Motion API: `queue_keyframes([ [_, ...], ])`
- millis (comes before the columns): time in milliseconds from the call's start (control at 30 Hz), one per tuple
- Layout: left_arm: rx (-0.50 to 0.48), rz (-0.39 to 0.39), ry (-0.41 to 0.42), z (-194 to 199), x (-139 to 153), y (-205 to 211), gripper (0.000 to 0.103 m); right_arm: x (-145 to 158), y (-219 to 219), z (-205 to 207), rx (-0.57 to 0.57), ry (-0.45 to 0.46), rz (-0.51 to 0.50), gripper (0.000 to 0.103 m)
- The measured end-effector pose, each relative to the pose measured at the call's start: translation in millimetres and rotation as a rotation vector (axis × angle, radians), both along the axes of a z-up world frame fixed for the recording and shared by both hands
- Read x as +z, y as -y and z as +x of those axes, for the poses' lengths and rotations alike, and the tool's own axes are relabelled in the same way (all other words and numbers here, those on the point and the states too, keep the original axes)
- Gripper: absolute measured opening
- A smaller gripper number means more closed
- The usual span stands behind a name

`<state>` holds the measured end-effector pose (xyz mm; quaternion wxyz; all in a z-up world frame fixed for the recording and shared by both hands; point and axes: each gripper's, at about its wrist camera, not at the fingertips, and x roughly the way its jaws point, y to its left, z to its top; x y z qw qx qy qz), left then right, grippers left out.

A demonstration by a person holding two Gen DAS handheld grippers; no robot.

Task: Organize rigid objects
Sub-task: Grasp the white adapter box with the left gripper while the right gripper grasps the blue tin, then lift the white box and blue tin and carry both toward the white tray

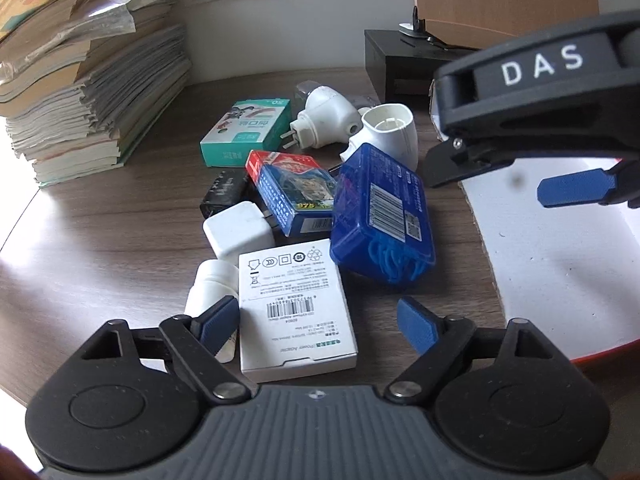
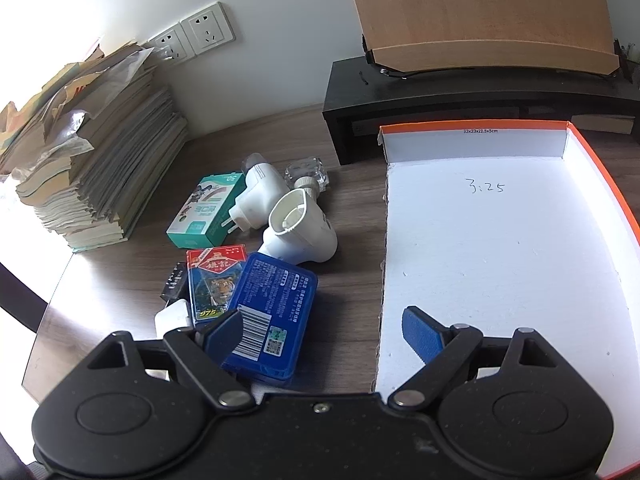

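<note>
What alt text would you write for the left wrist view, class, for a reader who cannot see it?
The open left gripper hovers over a white adapter box at the near edge of a cluster of small items on a wooden table. Behind lie a blue plastic case and a playing-card box; the right gripper hangs over a white tray.

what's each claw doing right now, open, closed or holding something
Left claw: open, holding nothing; the white adapter box lies on the table between its fingers.
Right claw: open, holding nothing, above the edge of the orange-rimmed box.
</note>
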<state>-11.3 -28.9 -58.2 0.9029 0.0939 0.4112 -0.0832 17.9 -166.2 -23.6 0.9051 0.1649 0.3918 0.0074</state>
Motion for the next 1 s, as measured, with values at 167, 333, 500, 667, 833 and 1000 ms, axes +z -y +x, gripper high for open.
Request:
queue_keyframes([
  [167,0.067,-0.073,-0.048,19,-9,-21,0.066,-2,-4,0,0.016,-0.01,-0.007,0.102],
  [333,0.049,-0.115,-0.036,18,-4,-23,0.059,-4,-6,5,0.033,-0.022,0.022,0.102],
  [500,0.029,-0.127,0.0,11,11,-28,0.06,-12,-7,22,0.03,-0.083,0.104,0.102],
  [667,0.038,-0.126,0.009,5,17,-37,0.06,-25,-14,42,0.045,-0.144,0.132,0.102],
  [833,0.044,-0.125,0.028,-2,26,-45,0.06,-41,-25,61,0.085,-0.204,0.088,0.083],
  [1000,0.068,-0.128,0.05,-4,34,-53,0.06,-37,-30,52,0.084,-0.157,-0.005,0.074],
])
